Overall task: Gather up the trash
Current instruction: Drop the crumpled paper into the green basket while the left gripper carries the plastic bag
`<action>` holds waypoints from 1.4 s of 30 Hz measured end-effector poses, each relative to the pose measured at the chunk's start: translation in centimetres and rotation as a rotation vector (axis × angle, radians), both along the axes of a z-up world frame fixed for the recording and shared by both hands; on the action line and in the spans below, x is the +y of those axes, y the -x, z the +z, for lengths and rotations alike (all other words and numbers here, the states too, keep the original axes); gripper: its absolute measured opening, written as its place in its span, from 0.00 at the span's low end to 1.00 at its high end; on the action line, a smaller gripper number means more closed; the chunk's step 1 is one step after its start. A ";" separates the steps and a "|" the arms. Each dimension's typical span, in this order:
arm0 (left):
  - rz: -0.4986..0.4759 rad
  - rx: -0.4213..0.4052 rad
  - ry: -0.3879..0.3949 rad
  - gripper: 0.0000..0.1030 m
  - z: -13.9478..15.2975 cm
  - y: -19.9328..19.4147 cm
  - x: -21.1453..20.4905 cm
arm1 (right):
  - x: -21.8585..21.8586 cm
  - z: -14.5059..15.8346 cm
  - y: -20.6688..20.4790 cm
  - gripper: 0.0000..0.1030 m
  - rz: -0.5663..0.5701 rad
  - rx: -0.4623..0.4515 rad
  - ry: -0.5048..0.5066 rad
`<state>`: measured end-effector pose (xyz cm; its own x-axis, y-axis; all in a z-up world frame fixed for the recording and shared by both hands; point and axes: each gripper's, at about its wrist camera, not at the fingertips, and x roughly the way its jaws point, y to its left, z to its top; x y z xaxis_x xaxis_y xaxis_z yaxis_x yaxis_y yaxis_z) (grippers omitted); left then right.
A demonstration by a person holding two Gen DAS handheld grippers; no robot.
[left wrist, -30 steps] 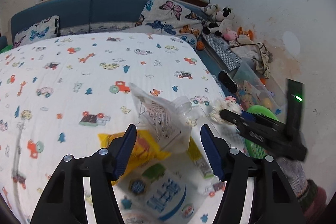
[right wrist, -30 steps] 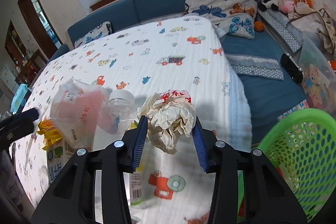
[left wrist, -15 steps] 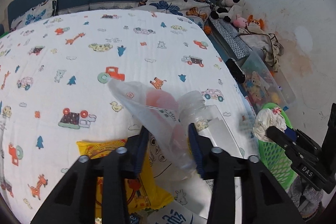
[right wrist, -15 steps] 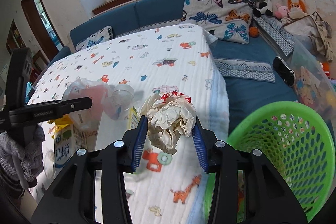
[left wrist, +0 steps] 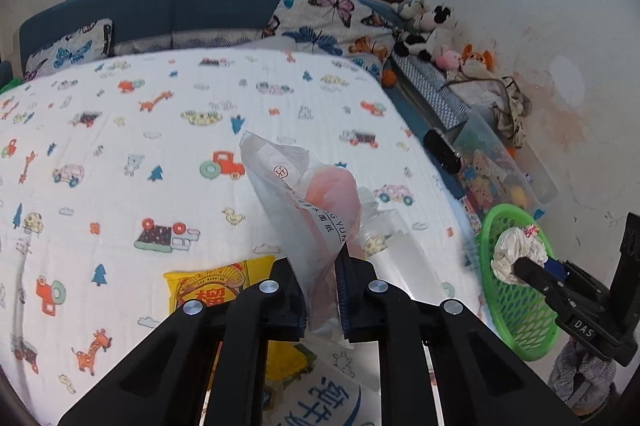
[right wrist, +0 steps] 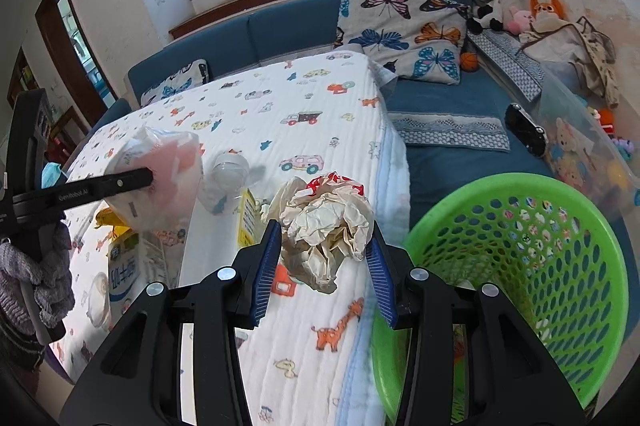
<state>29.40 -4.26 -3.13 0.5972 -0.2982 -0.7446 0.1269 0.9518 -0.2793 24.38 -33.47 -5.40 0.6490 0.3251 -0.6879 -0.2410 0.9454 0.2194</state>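
Left hand-held gripper (left wrist: 320,290) is clamped on a translucent plastic bag (left wrist: 308,202) with pink contents; the bag sticks up out of the jaws, above the bed (left wrist: 120,130) near its right edge. Right hand-held gripper (right wrist: 324,258) grips a crumpled paper wad (right wrist: 324,226) between its blue pads, over the bed's right edge, just beside the green basket (right wrist: 560,266). Left view shows the wad in front of the basket rim, plus a yellow snack packet (left wrist: 212,286) under the gripper. Right view alone shows a clear plastic bottle (right wrist: 228,178) and a milk carton (right wrist: 124,270) lying on the bed.
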 end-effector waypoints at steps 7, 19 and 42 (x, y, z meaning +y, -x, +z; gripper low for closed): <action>-0.006 -0.060 0.023 0.11 2.1 1.3 -0.1 | -1.1 0.9 1.4 0.42 -0.020 -0.022 -0.003; -0.067 -0.123 0.041 0.11 4.8 3.8 -2.2 | -3.2 1.5 3.7 0.42 -0.062 -0.036 -0.005; -0.276 -0.142 0.057 0.11 6.3 6.8 -11.9 | -9.8 1.1 8.3 0.44 -0.190 -0.019 0.031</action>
<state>22.63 -16.15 3.16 0.5847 -0.5025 -0.6369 0.4199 0.8592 -0.2924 16.05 -43.23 -4.33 0.7096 0.1743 -0.6827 -0.0609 0.9805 0.1870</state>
